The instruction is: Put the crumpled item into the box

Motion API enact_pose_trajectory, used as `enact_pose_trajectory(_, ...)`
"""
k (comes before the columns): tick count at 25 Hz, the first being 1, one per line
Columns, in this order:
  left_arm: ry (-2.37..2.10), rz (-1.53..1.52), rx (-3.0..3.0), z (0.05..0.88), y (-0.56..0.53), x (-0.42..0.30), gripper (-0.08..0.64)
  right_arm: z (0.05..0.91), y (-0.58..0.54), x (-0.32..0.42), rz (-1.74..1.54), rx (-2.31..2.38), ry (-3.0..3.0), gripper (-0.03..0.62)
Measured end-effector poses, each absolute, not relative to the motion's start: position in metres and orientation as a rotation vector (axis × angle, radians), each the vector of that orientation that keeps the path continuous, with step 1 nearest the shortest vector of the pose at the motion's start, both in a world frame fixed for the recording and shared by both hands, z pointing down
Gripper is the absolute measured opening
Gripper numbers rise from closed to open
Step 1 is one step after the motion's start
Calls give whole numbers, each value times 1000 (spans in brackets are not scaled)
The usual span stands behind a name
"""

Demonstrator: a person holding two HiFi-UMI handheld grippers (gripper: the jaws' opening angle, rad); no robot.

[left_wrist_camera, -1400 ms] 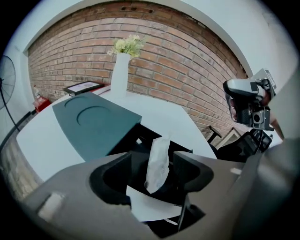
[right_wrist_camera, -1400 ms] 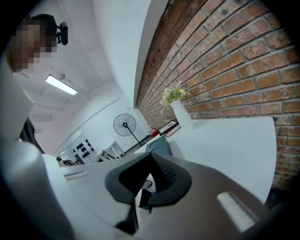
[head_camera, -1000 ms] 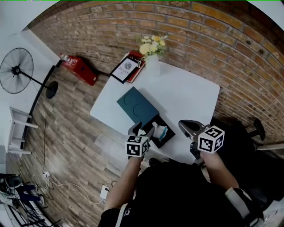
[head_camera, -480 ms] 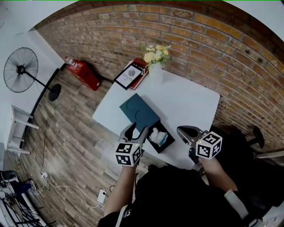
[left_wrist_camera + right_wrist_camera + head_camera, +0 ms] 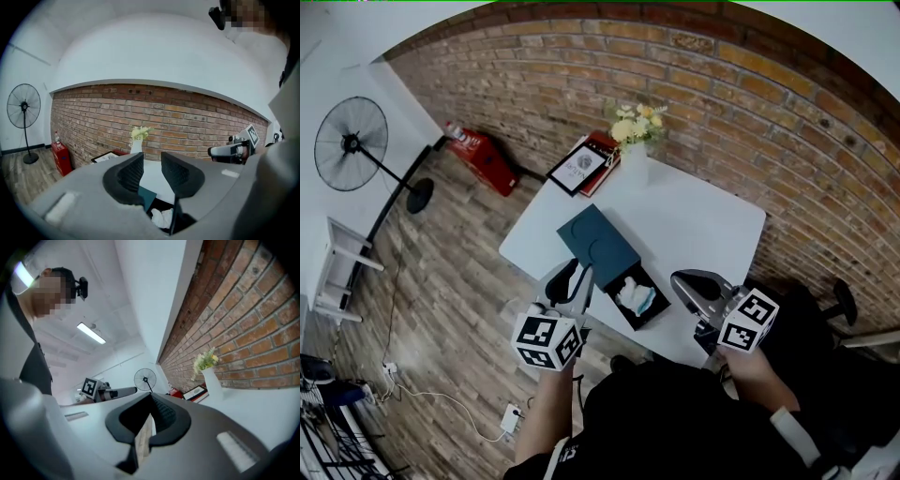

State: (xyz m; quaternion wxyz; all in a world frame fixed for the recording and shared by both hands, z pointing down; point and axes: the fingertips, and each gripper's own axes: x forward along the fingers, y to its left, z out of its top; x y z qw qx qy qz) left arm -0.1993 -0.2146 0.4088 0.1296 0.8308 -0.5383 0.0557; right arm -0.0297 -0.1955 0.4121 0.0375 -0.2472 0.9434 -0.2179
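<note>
The crumpled white item (image 5: 636,296) lies inside the open black box (image 5: 649,316) near the white table's (image 5: 703,225) front edge. In the left gripper view the item (image 5: 161,218) shows low down, beneath the jaws. The box's teal lid (image 5: 598,242) lies flat beside it. My left gripper (image 5: 574,274) hangs above and to the left of the box. Its jaws have just been closing, but a gap (image 5: 152,161) remains with nothing in it. My right gripper (image 5: 677,278) hovers to the right of the box, its jaws (image 5: 151,398) together and empty.
A white vase of flowers (image 5: 635,155) and a framed picture on books (image 5: 581,164) stand at the table's far corner by the brick wall. On the wood floor are a red fire extinguisher (image 5: 483,150) and a standing fan (image 5: 352,145).
My left gripper has lifted up and back out of the box, leaving the crumpled item inside, and its jaws have narrowed. My right gripper has risen a little.
</note>
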Motion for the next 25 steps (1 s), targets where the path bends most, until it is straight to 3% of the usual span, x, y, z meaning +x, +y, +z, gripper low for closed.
enact_pose_trajectory(4,-1590,169,2444,399,-208,-204,64,393,-191,-39,-496,-768,2952,-2)
enact_pose_trajectory(11,-1608,215,2443,403,-203,-210,45,391,-200,-36,-497,-846,2924,-2)
enact_pose_trajectory(13,-1546,249,2507,400,-198,-199,3,391,-202,-35,-509,-848,2915,-2)
enact_pose_trajectory(19,-1374,128,2631,369,-191,-179,2,391,-205,-37,-485,-852,2926,-2)
enact_pose_trajectory(25,-1510,68,2573,356,-196,-197,3,390,-206,-40,-453,-863,2933,-2)
